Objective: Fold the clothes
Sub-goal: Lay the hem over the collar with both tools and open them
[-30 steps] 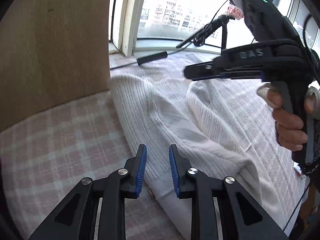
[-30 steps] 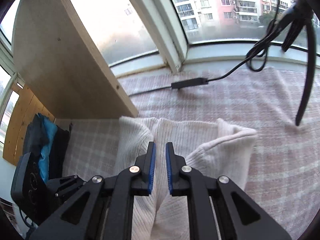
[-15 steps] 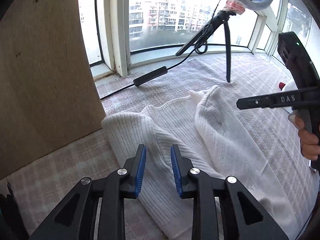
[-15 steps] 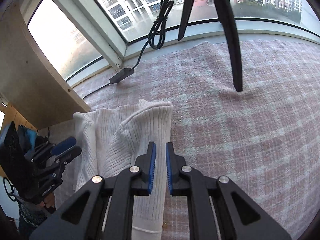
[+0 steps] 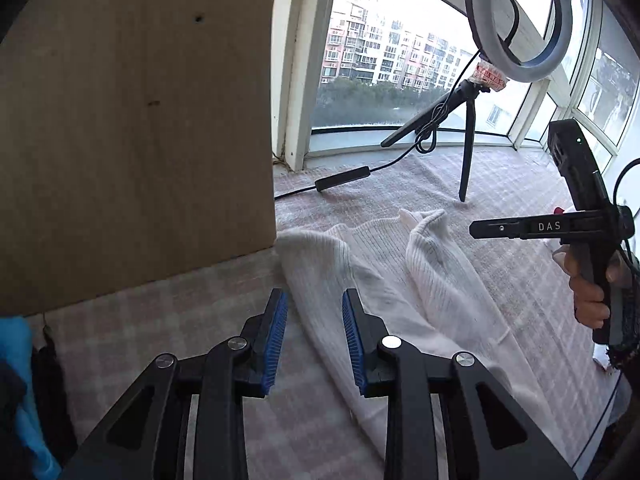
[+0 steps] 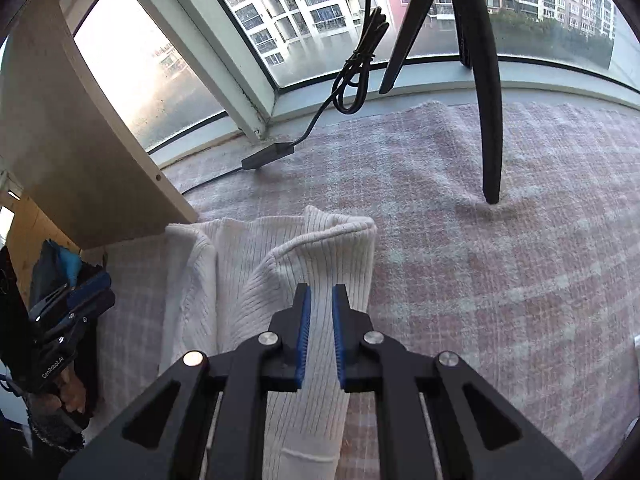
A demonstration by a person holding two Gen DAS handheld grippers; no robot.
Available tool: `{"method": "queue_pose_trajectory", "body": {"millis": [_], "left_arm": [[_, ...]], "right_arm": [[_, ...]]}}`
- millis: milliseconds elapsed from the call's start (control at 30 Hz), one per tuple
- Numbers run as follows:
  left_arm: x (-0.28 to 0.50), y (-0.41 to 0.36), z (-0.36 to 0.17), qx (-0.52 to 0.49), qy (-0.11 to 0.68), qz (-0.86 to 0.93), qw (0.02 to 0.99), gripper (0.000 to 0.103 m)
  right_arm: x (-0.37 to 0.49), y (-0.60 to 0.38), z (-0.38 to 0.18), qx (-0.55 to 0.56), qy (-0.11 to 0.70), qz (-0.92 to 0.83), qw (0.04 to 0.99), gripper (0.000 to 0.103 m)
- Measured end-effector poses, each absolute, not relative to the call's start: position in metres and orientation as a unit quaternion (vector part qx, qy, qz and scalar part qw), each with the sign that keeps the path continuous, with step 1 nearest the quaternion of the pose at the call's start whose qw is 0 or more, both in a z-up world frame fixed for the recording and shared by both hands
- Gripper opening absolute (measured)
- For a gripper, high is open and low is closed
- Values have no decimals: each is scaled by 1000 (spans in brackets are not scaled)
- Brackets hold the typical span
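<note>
A white ribbed sweater point(image 5: 400, 280) lies partly folded lengthwise on the pink plaid cloth point(image 5: 500, 184), with a sleeve laid over its body. My left gripper point(image 5: 314, 320) hovers open over the sweater's left edge and holds nothing. In the right wrist view the sweater point(image 6: 280, 248) runs from the wooden board towards me. My right gripper point(image 6: 320, 320) hangs above its folded right side, pads a narrow gap apart and empty. From the left wrist view, the right gripper point(image 5: 480, 230) sits off to the sweater's right in a hand point(image 5: 588, 300). The left gripper point(image 6: 80, 296) shows at the far left.
A wooden board point(image 5: 120, 120) stands at the back left. A ring light on a tripod point(image 5: 464, 140) stands on the cloth behind the sweater, its cable and inline control point(image 5: 342, 178) trailing along the window sill. Blue and dark clothes point(image 6: 60, 264) lie at the left.
Both grippers have drawn back from the sweater. The right gripper has moved off to the sweater's right side, and the left view has tilted up towards the window. The sweater lies still.
</note>
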State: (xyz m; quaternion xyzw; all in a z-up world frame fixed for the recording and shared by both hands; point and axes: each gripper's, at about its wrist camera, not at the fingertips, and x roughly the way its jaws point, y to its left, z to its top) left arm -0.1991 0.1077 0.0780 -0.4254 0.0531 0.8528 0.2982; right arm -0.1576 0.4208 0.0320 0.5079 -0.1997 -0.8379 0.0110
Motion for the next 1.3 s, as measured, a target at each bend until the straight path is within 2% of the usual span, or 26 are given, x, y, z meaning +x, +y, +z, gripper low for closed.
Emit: {"method": "queue_pose_trajectory", "body": {"millis": [100, 133, 167, 300, 467, 633, 733, 767, 800, 833, 867, 933, 1000, 1067, 1100, 1167, 1267, 1300], "left_arm": [[-173, 85, 82, -425, 67, 855, 289, 34], [-175, 84, 78, -432, 68, 855, 280, 38], [-178, 83, 73, -439, 68, 854, 270, 38], [-216, 101, 44, -471, 2, 840, 270, 38], [-252, 149, 13, -480, 18, 832, 279, 38], [-258, 163, 10, -467, 38, 841, 271, 38], [-258, 167, 11, -457, 45, 847, 267, 36], [-259, 168, 12, -454, 48, 849, 266, 32], [-259, 170, 12, -450, 50, 851, 265, 21], [-259, 171, 12, -447, 53, 853, 264, 12], [-259, 172, 13, -444, 55, 855, 262, 7], [-259, 175, 14, -437, 60, 859, 260, 6], [-256, 175, 18, -419, 73, 870, 249, 6], [-256, 178, 13, -405, 105, 879, 230, 6], [-260, 179, 3, -422, 107, 870, 232, 6], [-262, 175, -4, -424, 92, 869, 240, 8], [-266, 168, 1, -431, 71, 864, 250, 9], [-265, 163, 7, -427, 66, 867, 249, 15]], "right_arm": [[-137, 432, 33, 510, -220, -832, 14, 23], [-135, 435, 30, 509, -220, -832, 6, 31], [-137, 438, 26, 508, -221, -832, -2, 37], [-155, 444, -2, 512, -242, -824, -5, 37], [-174, 428, -12, 497, -205, -844, 6, 38], [-181, 411, -12, 481, -148, -864, 8, 38], [-183, 412, -12, 464, -161, -871, 8, 38], [-183, 412, -12, 459, -167, -872, 9, 38], [-184, 412, -13, 457, -171, -873, 9, 35], [-185, 412, -13, 457, -174, -872, 9, 24], [-186, 412, -12, 459, -175, -871, 6, 17], [-187, 413, -10, 461, -174, -870, -3, 9], [-184, 411, 2, 453, -148, -879, -28, 7], [-179, 403, 15, 431, -71, -897, -70, 6], [-182, 402, 12, 437, -57, -895, -74, 7], [-191, 406, -3, 475, -85, -875, -40, 8], [-191, 414, -1, 467, -114, -877, -21, 12], [-190, 419, 1, 466, -128, -875, -16, 13]]}}
